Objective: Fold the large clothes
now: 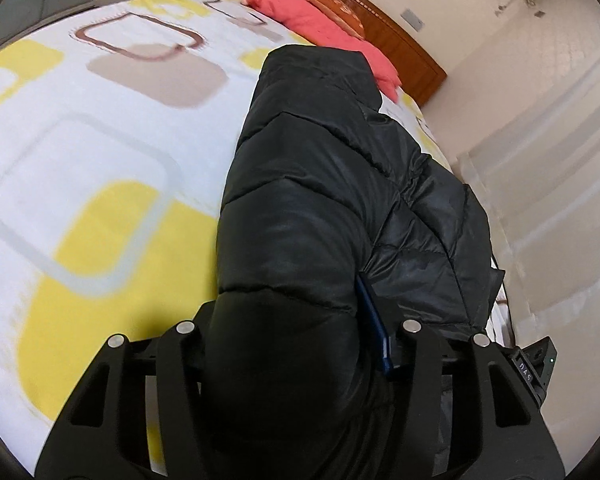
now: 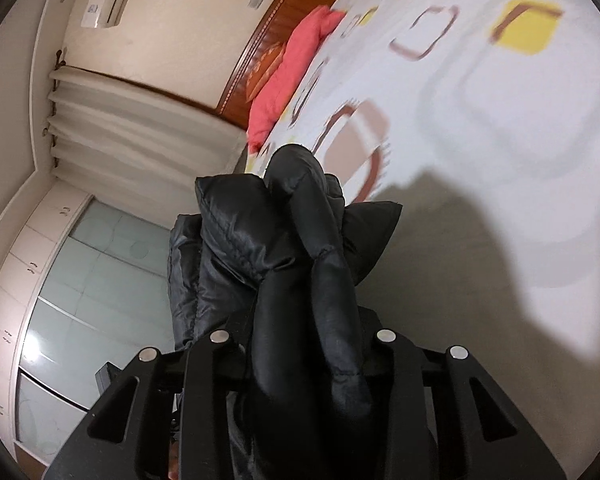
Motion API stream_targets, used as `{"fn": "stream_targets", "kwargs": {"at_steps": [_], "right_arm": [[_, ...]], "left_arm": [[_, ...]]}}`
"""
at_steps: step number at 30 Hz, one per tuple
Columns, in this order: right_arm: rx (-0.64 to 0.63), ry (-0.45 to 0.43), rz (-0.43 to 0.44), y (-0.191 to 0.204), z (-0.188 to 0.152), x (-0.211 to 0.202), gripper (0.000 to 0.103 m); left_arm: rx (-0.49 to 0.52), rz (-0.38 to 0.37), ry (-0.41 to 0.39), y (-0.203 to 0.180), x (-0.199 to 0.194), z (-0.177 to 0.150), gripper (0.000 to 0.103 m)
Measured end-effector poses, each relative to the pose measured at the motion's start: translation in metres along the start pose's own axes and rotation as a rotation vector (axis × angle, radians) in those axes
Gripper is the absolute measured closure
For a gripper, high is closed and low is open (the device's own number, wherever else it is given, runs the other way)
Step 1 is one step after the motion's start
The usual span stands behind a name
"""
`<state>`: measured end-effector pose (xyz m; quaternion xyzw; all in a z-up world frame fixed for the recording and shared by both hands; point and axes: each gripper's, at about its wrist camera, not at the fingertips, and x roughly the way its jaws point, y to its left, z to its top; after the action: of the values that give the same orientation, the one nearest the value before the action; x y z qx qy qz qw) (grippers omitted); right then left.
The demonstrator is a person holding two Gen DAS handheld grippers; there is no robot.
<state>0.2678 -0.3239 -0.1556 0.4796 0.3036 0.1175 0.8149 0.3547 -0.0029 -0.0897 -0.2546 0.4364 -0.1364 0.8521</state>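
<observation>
A black quilted puffer jacket [image 1: 312,160] stretches along the right side of the bed in the left wrist view, from near the pink pillow down into my left gripper [image 1: 296,320]. A thick padded roll of it fills the gap between the jaws, and a blue pad [image 1: 374,320] presses its right side, so this gripper is shut on it. In the right wrist view a bunched fold of the same jacket [image 2: 240,232] is lifted off the bed, with my right gripper [image 2: 304,332] shut on it. The jacket hides the fingertips of both grippers.
The bed sheet [image 1: 100,140] [image 2: 500,120] is white with yellow and brown squares. A pink pillow [image 1: 324,20] [image 2: 284,80] lies by the wooden headboard [image 1: 400,32]. Curtains [image 2: 132,132] and a glass-door wardrobe [image 2: 80,280] stand beside the bed.
</observation>
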Motion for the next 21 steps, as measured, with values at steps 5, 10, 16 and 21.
{"fn": "stream_targets", "kwargs": {"at_steps": [5,10,16,21], "right_arm": [[0.060,0.039,-0.025,-0.024,-0.006,0.035,0.070],[0.031,0.053,-0.052,-0.023,-0.003,0.033,0.067],[-0.035,0.086,-0.095,-0.008,0.001,0.020,0.037],[-0.057,0.052,-0.115,0.001,0.020,0.020,0.030]], "left_arm": [[-0.064,0.018,0.052,0.043,0.025,0.006,0.048],[-0.057,0.015,0.048,0.049,0.027,0.003,0.043],[-0.068,0.009,0.065,0.053,0.006,0.008,0.030],[-0.074,0.007,0.003,0.057,-0.005,0.021,0.022]]}}
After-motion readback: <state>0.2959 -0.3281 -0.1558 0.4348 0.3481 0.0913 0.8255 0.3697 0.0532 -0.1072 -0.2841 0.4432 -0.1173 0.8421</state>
